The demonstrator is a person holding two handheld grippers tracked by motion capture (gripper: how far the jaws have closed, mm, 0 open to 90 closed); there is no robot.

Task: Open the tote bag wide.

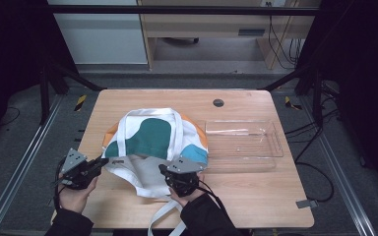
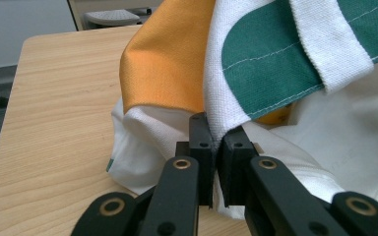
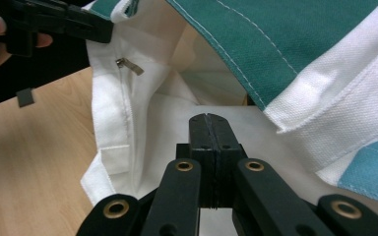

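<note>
At the table's (image 1: 256, 196) near edge, the soft tote bag (image 1: 152, 142) looks light, floppy; left gripper (image 2: 216, 142) pinches its rim, right gripper (image 3: 210, 129) closed, empty.

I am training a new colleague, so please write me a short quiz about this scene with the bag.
1. True or false: the left tool is shut on the edge of the bag.
2. In the high view, what stands on the table right of the bag? A a clear tray, B a bowl, C a book.
3. In the right gripper view, which small metal part shows inside the bag?
Key: 1 true; 2 A; 3 a zip pull.
</note>
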